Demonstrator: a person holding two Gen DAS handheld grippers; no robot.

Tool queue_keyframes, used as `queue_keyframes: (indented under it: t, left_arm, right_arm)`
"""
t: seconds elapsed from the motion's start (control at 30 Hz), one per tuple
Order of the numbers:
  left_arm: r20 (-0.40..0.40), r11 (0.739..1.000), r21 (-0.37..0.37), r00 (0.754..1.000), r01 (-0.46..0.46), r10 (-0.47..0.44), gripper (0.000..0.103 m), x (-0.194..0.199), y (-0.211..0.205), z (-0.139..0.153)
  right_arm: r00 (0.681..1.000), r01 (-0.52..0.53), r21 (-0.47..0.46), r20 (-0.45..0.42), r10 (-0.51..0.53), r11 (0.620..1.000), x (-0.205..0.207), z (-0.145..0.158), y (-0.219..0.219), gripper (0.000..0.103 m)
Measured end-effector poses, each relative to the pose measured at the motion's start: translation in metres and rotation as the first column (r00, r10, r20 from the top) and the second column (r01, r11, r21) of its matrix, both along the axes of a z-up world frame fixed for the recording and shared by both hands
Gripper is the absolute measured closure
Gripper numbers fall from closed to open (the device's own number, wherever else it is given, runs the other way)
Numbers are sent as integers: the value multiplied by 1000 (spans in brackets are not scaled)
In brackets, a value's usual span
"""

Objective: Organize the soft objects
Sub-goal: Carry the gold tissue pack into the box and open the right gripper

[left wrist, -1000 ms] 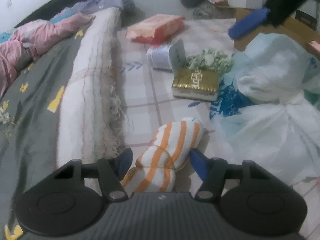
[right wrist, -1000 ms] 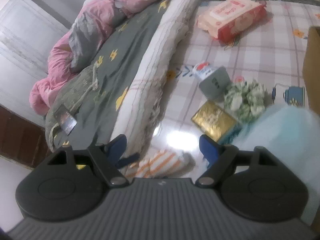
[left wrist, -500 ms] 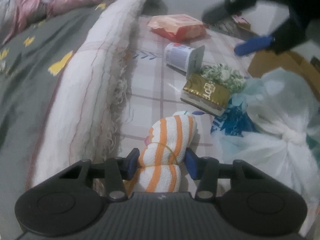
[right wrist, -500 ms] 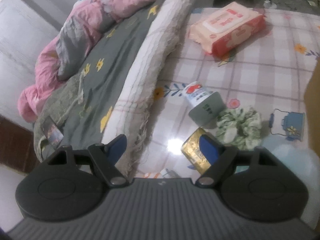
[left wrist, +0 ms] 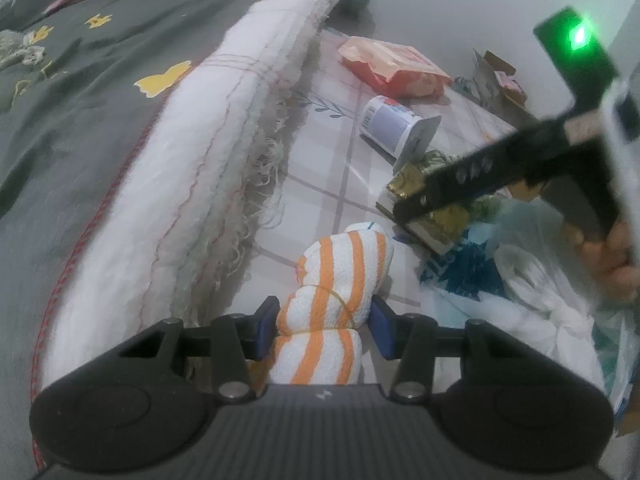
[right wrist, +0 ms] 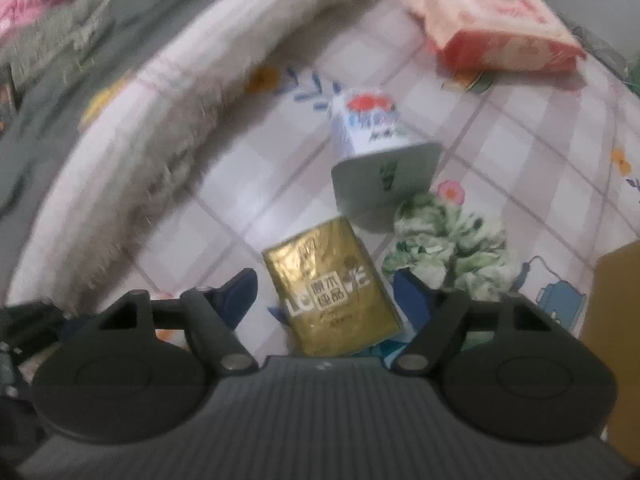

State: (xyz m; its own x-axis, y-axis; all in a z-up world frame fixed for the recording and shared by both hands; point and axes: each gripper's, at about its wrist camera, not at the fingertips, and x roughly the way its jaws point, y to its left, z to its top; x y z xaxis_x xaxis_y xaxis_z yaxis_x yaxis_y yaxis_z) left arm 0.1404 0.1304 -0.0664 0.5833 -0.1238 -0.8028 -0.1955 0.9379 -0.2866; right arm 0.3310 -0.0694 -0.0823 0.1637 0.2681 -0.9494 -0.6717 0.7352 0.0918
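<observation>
In the left wrist view, the left gripper (left wrist: 324, 326) is seen clamped on the orange-and-white striped towel roll (left wrist: 340, 276), low in the centre of the frame; both blue pads are pressed against its sides. The roll's near end is cut off behind the gripper body, so how it rests on the checked sheet (left wrist: 320, 176) cannot be told. At the right, the gold packet (left wrist: 424, 208) is partly hidden by a dark, blurred bar of the other tool, and a hand (left wrist: 616, 256) is cropped by the frame edge. The white plastic bag (left wrist: 536, 300) is only half visible at the lower right.

The right wrist view is smeared by motion. The right gripper (right wrist: 324, 300) is shown with its fingers spread apart, the gold packet (right wrist: 336, 292) lying between them, untouched as far as can be judged. The green scrunchie (right wrist: 448, 248) is seen just right of it, the yoghurt cup (right wrist: 380, 152) above, and the pink wipes pack (right wrist: 492, 28) at the upper right. The fringed blanket (right wrist: 168, 112) is blurred at the left.
</observation>
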Motion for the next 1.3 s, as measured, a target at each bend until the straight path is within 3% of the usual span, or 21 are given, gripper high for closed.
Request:
queue_keyframes:
  t: [0.03, 0.13, 0.3, 0.4, 0.53, 0.63, 0.73, 0.87, 1.0, 1.1, 1.3]
  left_arm:
    - [1, 1000, 0, 1000, -4, 4, 55, -1, 0, 1]
    - [13, 1000, 5, 1000, -10, 10, 55, -5, 0, 6]
    - [53, 1000, -13, 999, -12, 12, 55, -13, 2, 26]
    - [107, 1000, -23, 994, 15, -12, 55, -20, -4, 46]
    - [179, 994, -47, 980, 98, -89, 55, -23, -26, 74]
    - [220, 983, -47, 962, 179, -165, 55, -22, -55, 90]
    - [248, 965, -51, 939, 259, -239, 55, -20, -86, 101]
    - [263, 938, -71, 913, 340, -311, 55, -17, -125, 109]
    - [269, 923, -78, 900, 376, -344, 55, -13, -154, 111]
    - [269, 921, -66, 895, 384, -354, 55, -11, -171, 112]
    - [254, 916, -51, 892, 398, -374, 55, -7, -195, 113]
  right_arm:
    - [1000, -7, -14, 4, 7, 1000, -2, -3, 1, 42]
    - [1000, -1, 13, 14, 1, 1000, -3, 1, -3, 44]
    - [998, 61, 171, -17, -59, 983, -7, 32, -26, 44]
    - [991, 130, 321, -68, -115, 938, -13, 62, -58, 44]
    - [972, 235, 491, -143, -189, 839, -33, 102, -121, 44]
    - [957, 288, 581, -166, -236, 761, -54, 129, -181, 44]
    - [943, 319, 620, -128, -308, 717, -81, 151, -245, 43]
    - [905, 388, 601, -104, -413, 698, -112, 158, -317, 43]
    - [864, 486, 511, -158, -479, 709, -129, 132, -366, 43]
    - [844, 534, 409, -213, -492, 740, -129, 101, -382, 43]
    - [853, 503, 238, -292, -432, 831, -121, 50, -372, 41]
